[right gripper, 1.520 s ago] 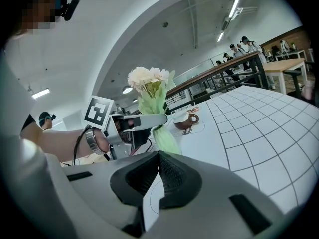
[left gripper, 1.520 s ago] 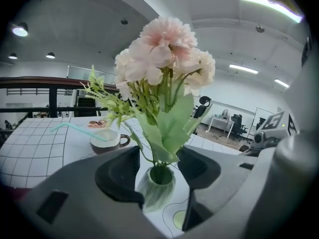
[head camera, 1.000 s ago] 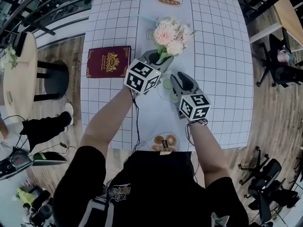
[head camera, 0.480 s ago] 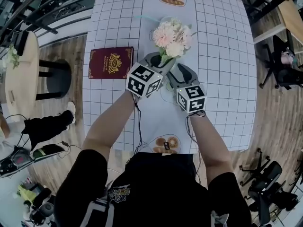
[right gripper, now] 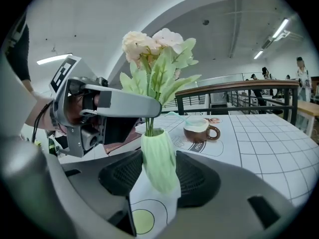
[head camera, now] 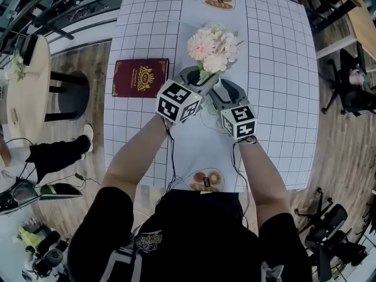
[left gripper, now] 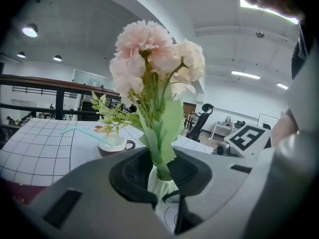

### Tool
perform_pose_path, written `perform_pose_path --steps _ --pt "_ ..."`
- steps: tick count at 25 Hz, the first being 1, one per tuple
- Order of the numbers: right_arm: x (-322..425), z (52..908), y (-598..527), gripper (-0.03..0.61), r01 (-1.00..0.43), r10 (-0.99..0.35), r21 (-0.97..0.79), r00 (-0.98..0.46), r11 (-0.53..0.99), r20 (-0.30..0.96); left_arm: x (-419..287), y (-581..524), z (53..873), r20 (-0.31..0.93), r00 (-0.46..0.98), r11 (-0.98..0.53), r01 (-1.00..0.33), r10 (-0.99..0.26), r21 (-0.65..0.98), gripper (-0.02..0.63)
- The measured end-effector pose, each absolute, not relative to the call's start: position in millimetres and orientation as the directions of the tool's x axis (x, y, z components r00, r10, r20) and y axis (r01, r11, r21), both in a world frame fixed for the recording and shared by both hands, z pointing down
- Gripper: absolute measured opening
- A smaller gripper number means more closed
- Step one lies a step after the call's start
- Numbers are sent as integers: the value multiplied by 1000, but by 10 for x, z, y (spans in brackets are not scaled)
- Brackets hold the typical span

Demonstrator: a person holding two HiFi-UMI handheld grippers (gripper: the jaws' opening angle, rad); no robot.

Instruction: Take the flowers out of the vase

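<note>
A bunch of pale pink and cream artificial flowers (head camera: 212,44) stands upright in a small, pale green ribbed vase (right gripper: 159,158), upper centre of the head view, on a table (head camera: 276,69) covered in a white cloth with a black grid. The left gripper (left gripper: 160,168) reaches in from the lower left at the stems just above the vase mouth; its jaws are closing, with the green stems and leaves pinched between the pads. The right gripper (right gripper: 159,176) comes in from the lower right, lower down, its jaws spread wide on either side of the vase body, which stands between them without being visibly squeezed. Nothing has been lifted yet: the stems are fully seated in the vase, and the vase rests on the cloth. What is left, by my reading, is steadying the vase, then drawing the bunch up and out. A dark red book (head camera: 140,77) lies to the left of the grippers, and a brown cup (right gripper: 199,128) with a straw sits on the cloth beyond the vase.
</note>
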State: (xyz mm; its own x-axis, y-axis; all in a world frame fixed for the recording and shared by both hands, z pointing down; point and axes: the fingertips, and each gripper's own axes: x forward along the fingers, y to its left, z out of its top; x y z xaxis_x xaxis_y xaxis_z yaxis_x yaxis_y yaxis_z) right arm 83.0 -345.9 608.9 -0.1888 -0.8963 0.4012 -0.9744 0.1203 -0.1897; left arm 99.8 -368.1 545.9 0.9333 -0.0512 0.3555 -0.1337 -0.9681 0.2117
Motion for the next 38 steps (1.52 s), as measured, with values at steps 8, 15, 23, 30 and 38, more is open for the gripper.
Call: perform_pose_path --steps 8,15,23,30,38 --pt "826 6106 -3451 221 -973 -897 -197 -192 121 399 956 -3666 5199 306 950 -969 -128 -58 211 80" --pt "831 6118 -3455 221 -972 -893 -202 -196 122 405 879 -3671 4865 242 966 -971 -144 -95 193 80" --pt "839 6130 -3466 221 -971 -883 -204 -200 122 424 687 -3727 4525 174 971 -965 -195 -164 178 80" --pt "846 6139 -3465 221 -972 -877 -203 -201 121 437 359 -3789 4264 113 961 -947 -269 -252 175 78" --pt "839 6149 -3469 221 -968 -847 -214 -224 135 482 -179 -3753 4334 154 929 -914 -361 -336 184 78"
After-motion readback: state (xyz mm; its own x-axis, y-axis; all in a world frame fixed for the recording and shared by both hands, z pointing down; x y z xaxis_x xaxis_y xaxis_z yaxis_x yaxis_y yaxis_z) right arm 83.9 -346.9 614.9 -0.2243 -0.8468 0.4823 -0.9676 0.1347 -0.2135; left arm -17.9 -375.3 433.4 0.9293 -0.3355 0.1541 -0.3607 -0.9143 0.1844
